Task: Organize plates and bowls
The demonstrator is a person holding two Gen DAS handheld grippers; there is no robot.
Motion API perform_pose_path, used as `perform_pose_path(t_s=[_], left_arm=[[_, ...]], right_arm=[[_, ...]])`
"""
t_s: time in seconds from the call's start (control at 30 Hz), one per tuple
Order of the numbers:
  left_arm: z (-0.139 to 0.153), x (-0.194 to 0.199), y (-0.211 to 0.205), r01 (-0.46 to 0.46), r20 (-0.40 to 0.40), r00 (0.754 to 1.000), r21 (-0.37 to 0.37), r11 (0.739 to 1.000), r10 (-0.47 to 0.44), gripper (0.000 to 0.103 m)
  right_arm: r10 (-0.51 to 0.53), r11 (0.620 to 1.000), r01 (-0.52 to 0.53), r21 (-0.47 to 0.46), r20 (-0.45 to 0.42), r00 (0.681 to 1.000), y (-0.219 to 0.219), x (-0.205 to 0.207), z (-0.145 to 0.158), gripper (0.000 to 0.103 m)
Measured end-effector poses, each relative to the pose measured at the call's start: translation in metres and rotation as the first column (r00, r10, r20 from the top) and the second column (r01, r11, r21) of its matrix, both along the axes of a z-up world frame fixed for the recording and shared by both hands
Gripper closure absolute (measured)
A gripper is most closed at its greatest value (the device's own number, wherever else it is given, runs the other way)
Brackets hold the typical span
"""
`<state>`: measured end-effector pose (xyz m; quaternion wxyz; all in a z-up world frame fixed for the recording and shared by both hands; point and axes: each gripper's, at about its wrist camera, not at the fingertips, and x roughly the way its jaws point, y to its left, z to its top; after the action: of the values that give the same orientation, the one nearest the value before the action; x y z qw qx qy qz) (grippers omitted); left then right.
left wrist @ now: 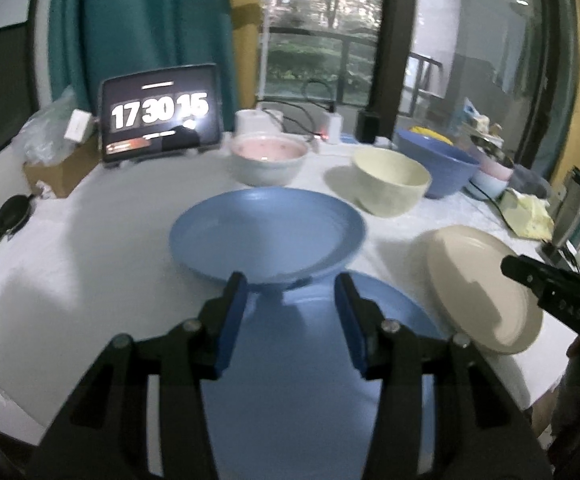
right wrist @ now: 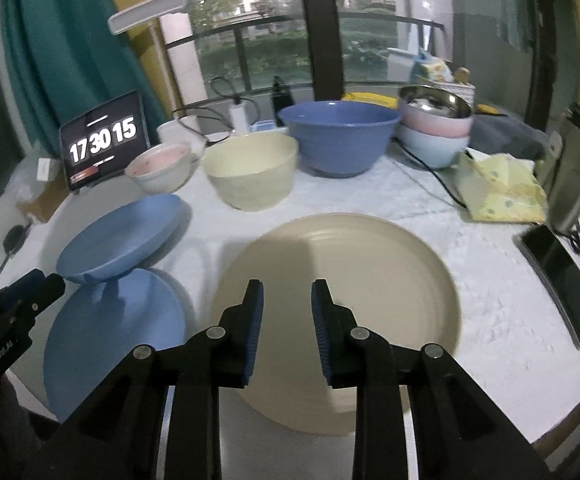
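Observation:
My left gripper (left wrist: 290, 282) is open, its fingertips at the near rim of a blue plate (left wrist: 266, 234) that is tilted up above a second blue plate (left wrist: 318, 360) lying flat on the table. In the right wrist view the tilted blue plate (right wrist: 120, 236) rests its edge on the flat blue plate (right wrist: 114, 336), with the left gripper (right wrist: 42, 284) beside them. My right gripper (right wrist: 286, 288) is open over the near part of a beige plate (right wrist: 342, 280), which also shows in the left wrist view (left wrist: 478, 280).
Behind the plates stand a cream bowl (right wrist: 250, 170), a big blue bowl (right wrist: 338, 136), a pink-lined bowl (right wrist: 160, 166) and stacked pink and pale-blue bowls (right wrist: 436, 128). A tablet clock (right wrist: 104, 140) is at the back left. A phone (right wrist: 562, 276) and cables lie at the right.

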<state>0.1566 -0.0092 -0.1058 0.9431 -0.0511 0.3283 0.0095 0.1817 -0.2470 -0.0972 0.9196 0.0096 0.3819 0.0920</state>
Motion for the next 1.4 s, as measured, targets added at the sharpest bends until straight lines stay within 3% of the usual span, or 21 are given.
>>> perform_pose_path(t_s=[0.17, 0.23, 0.67, 1.07, 1.33, 1.4], left_arm=[[-0.003, 0.007, 0.028, -0.045, 0.001, 0.999, -0.024, 0.999, 0.045, 0.055], [-0.004, 0.01, 0.041, -0.065, 0.0, 0.998, -0.029, 0.997, 0.065, 0.055], [-0.015, 0.047, 0.102, -0.129, -0.038, 0.991, -0.052, 0.99, 0.127, 0.055], [-0.045, 0.089, 0.117, -0.132, -0.164, 0.98, -0.102, 0.986, 0.114, 0.055], [-0.05, 0.098, 0.112, -0.117, -0.173, 0.98, -0.079, 0.99, 0.102, 0.056], [-0.05, 0.098, 0.109, -0.102, -0.171, 0.981, -0.071, 0.992, 0.088, 0.06]], right_arm=[[0.048, 0.999, -0.048, -0.01, -0.002, 0.999, 0.029, 0.011, 0.001, 0.074], [0.063, 0.998, -0.063, 0.002, -0.002, 0.998, 0.04, 0.018, 0.002, 0.068], [0.129, 0.991, -0.128, 0.027, -0.046, 0.991, 0.096, 0.062, -0.006, 0.067], [0.173, 0.984, -0.166, 0.062, -0.132, 0.976, 0.123, 0.095, -0.03, 0.067], [0.187, 0.981, -0.175, 0.082, -0.181, 0.966, 0.126, 0.104, -0.041, 0.067], [0.204, 0.978, -0.193, 0.076, -0.176, 0.963, 0.129, 0.102, -0.04, 0.072]])
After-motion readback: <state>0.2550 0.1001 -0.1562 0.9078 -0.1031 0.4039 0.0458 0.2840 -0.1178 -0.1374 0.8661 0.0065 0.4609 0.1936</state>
